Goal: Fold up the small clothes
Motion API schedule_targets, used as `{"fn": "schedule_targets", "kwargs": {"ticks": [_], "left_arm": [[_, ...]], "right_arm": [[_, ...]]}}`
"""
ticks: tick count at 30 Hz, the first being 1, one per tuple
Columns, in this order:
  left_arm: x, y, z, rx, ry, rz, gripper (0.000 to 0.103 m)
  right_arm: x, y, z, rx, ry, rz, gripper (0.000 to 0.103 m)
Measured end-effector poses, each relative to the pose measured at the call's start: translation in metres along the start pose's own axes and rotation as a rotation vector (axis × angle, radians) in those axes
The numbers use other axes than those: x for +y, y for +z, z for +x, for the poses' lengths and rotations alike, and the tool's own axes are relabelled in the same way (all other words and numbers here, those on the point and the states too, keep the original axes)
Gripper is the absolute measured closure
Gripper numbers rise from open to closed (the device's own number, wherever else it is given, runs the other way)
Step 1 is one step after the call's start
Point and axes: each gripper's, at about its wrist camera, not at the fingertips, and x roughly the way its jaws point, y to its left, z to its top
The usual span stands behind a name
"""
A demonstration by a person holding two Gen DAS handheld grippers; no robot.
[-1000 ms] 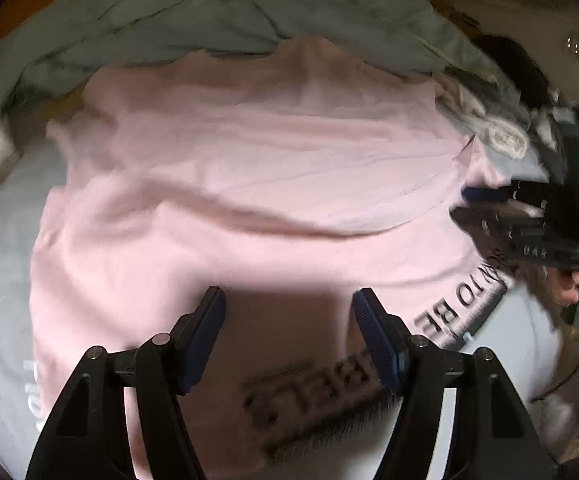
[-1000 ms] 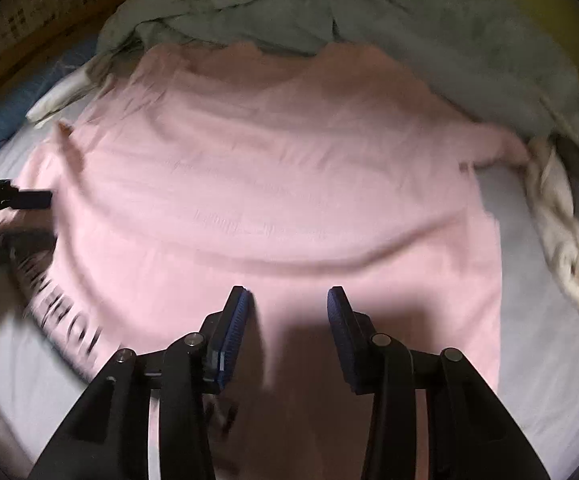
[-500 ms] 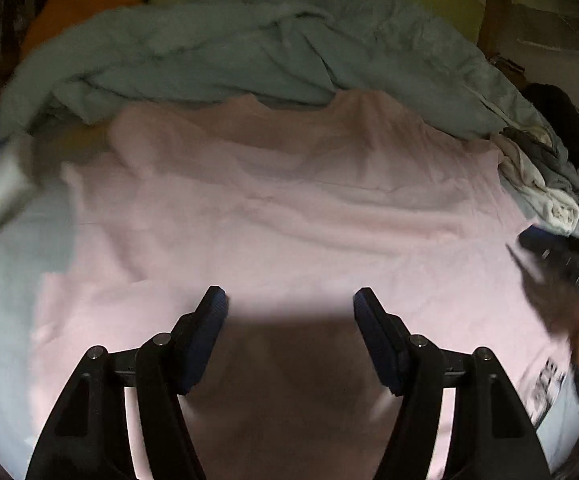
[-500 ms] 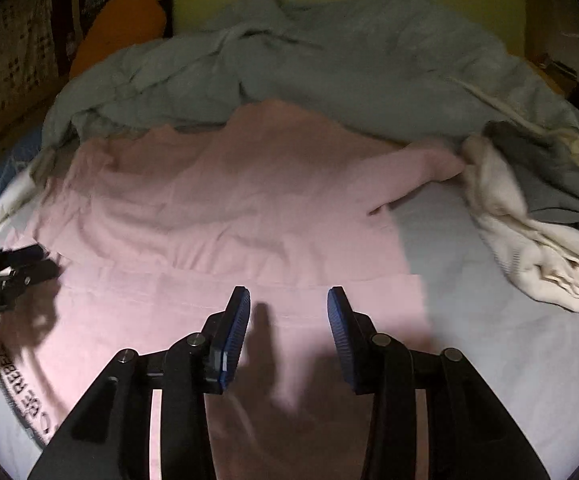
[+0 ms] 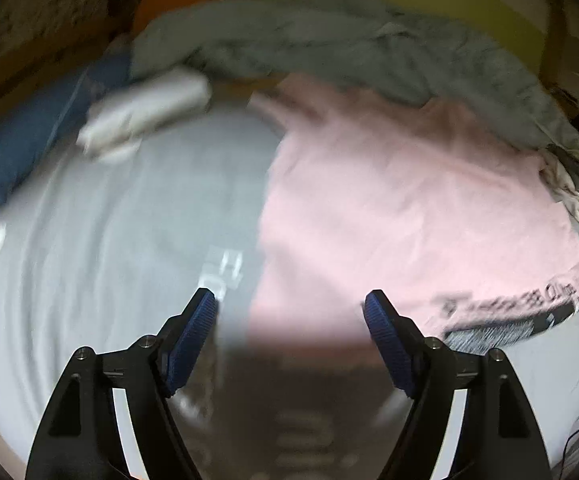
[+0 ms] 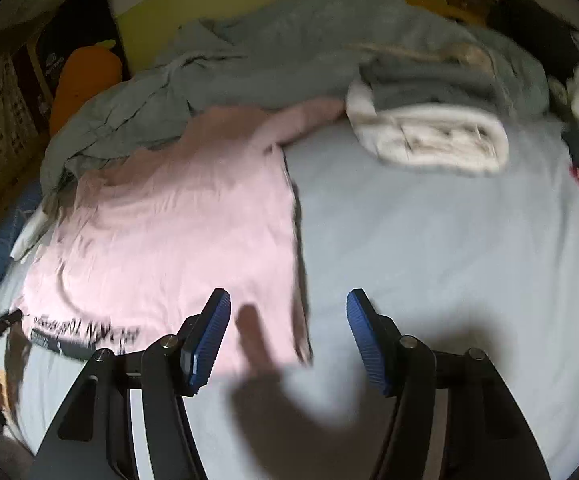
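Note:
A pink T-shirt (image 5: 401,208) lies flat on the grey bedsheet (image 5: 121,240), with black lettering along its near hem (image 5: 529,304). It also shows in the right wrist view (image 6: 177,232), lettering at its lower left. My left gripper (image 5: 291,332) is open and empty, above the shirt's left edge near the hem. My right gripper (image 6: 289,336) is open and empty, above the shirt's right edge near the hem. Both views are motion-blurred.
A rumpled grey blanket (image 6: 289,40) lies behind the shirt. A cream rolled garment (image 6: 433,140) sits at the right. A white garment (image 5: 145,116) and blue pillow (image 5: 21,148) lie at the left. An orange plush (image 6: 81,84) is at the back.
Both grippers have pulled back and swung apart: the left one toward the shirt's left edge, the right one toward its right edge. The right gripper's jaws have opened wider.

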Motion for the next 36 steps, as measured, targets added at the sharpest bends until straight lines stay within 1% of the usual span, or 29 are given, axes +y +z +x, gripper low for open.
{"fn": "schedule_targets", "kwargs": {"ticks": [1,2,3,4,5,6,7,8,10,11,13,15,17,18,20,22,23,24,25,26,27,28,29,30,31,33,35,36], "left_arm": [[0.005,-0.008,0.002,-0.005,-0.028,-0.031,0.027],[0.008,-0.012,0.002,-0.023,-0.036,-0.048,0.028],[0.008,-0.014,0.001,-0.047,-0.034,-0.060,0.035],[0.007,-0.015,0.000,-0.062,-0.021,-0.054,0.051],[0.005,-0.015,-0.002,-0.068,-0.017,-0.036,0.095],[0.004,-0.015,-0.004,-0.060,-0.044,-0.027,0.097],[0.005,-0.016,-0.009,-0.071,-0.055,-0.036,0.097],[0.007,-0.017,-0.017,-0.095,-0.056,-0.042,0.097],[0.013,-0.025,-0.036,-0.145,-0.062,-0.055,0.097],[0.016,-0.028,-0.042,-0.148,-0.072,-0.072,0.096],[0.021,-0.037,-0.048,-0.124,-0.076,-0.094,0.096],[0.025,-0.047,-0.048,-0.091,-0.072,-0.094,0.096],[0.027,-0.062,-0.045,-0.048,-0.083,-0.117,0.096],[0.028,-0.066,-0.042,-0.040,-0.083,-0.121,0.096],[0.026,-0.075,-0.047,-0.059,-0.072,-0.117,0.096],[0.023,-0.074,-0.049,-0.076,-0.064,-0.102,0.091],[0.023,-0.075,-0.052,-0.092,-0.066,-0.096,0.091],[0.023,-0.076,-0.055,-0.108,-0.072,-0.096,0.084],[0.022,-0.078,-0.060,-0.134,-0.092,-0.100,0.081],[0.024,-0.079,-0.064,-0.154,-0.122,-0.101,0.074],[0.022,-0.082,-0.070,-0.176,-0.159,-0.104,0.069],[0.021,-0.084,-0.074,-0.189,-0.187,-0.108,0.066],[0.019,-0.087,-0.077,-0.195,-0.211,-0.113,0.059],[0.018,-0.089,-0.078,-0.193,-0.238,-0.121,0.055],[0.017,-0.091,-0.076,-0.175,-0.253,-0.137,0.053],[0.017,-0.094,-0.066,-0.124,-0.295,-0.188,0.053],[0.022,-0.099,-0.053,-0.075,-0.356,-0.278,0.053],[0.025,-0.100,-0.051,-0.078,-0.368,-0.308,0.053]], "right_arm": [[-0.003,-0.004,0.005,0.022,0.032,0.015,0.041],[-0.006,-0.006,0.010,0.048,0.063,0.032,0.044],[-0.009,-0.008,0.013,0.061,0.087,0.049,0.054],[-0.009,-0.009,0.016,0.060,0.096,0.056,0.064],[-0.007,-0.008,0.015,0.045,0.081,0.041,0.096],[-0.006,-0.010,0.012,0.023,0.076,0.026,0.098],[-0.005,-0.011,0.007,-0.011,0.076,0.020,0.098],[-0.003,-0.012,0.001,-0.034,0.054,0.006,0.098],[0.001,-0.016,-0.015,-0.064,-0.043,-0.013,0.098],[0.000,-0.018,-0.019,-0.066,-0.054,-0.004,0.098],[-0.006,-0.028,-0.033,-0.064,-0.045,0.036,0.098],[-0.009,-0.036,-0.038,-0.051,-0.046,0.043,0.098],[-0.017,-0.050,-0.040,-0.018,-0.047,0.069,0.098],[-0.021,-0.055,-0.039,-0.003,-0.045,0.083,0.098],[-0.027,-0.067,-0.039,0.009,-0.027,0.112,0.098],[-0.024,-0.069,-0.045,-0.031,-0.029,0.101,0.098],[-0.022,-0.068,-0.049,-0.055,-0.034,0.086,0.097],[-0.020,-0.068,-0.054,-0.080,-0.044,0.073,0.094],[-0.017,-0.068,-0.059,-0.112,-0.069,0.057,0.090],[-0.015,-0.069,-0.066,-0.150,-0.101,0.040,0.079],[-0.014,-0.070,-0.069,-0.160,-0.102,0.041,0.061],[-0.016,-0.071,-0.073,-0.168,-0.083,0.058,0.051],[-0.020,-0.073,-0.076,-0.175,-0.029,0.099,0.046],[-0.021,-0.075,-0.078,-0.175,0.003,0.121,0.046],[-0.024,-0.077,-0.078,-0.165,0.048,0.145,0.046],[-0.024,-0.083,-0.074,-0.125,0.114,0.178,0.046],[-0.022,-0.091,-0.062,-0.065,0.159,0.197,0.046],[-0.019,-0.093,-0.057,-0.044,0.175,0.200,0.046]]}}
